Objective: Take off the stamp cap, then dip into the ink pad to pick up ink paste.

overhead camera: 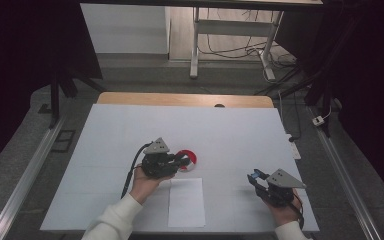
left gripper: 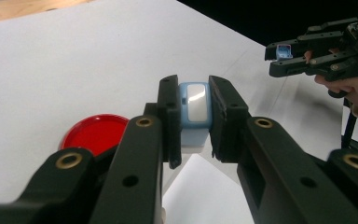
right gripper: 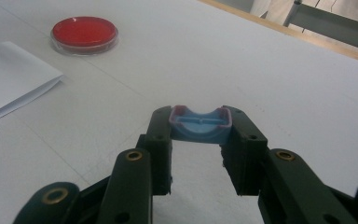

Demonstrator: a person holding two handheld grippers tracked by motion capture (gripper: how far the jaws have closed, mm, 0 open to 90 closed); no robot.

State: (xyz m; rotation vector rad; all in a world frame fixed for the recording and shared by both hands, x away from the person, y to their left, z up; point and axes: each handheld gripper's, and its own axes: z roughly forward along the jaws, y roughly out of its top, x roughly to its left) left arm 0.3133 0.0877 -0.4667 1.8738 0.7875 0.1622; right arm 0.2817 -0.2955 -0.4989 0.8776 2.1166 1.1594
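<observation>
My left gripper point(left gripper: 194, 122) is shut on a small light blue block with a glossy white face point(left gripper: 195, 105), held upright between the jaws. It hovers just beside a round red dish point(left gripper: 95, 134) that lies on the white table cover. In the high view the left gripper point(overhead camera: 182, 161) is at the table's middle, its tips at the red dish point(overhead camera: 191, 157). My right gripper point(right gripper: 200, 122) is shut on a blue cap point(right gripper: 199, 130) with a hollow, pink-edged top. The right gripper point(overhead camera: 253, 177) is at the front right, well apart from the dish point(right gripper: 85, 32).
A white sheet of paper point(overhead camera: 186, 201) lies near the front edge between the two hands, also as the paper point(right gripper: 9, 77) left of the right jaws. The white table cover point(overhead camera: 130, 125) ends at a wooden strip point(overhead camera: 185, 99) at the back. Metal rails run along both sides.
</observation>
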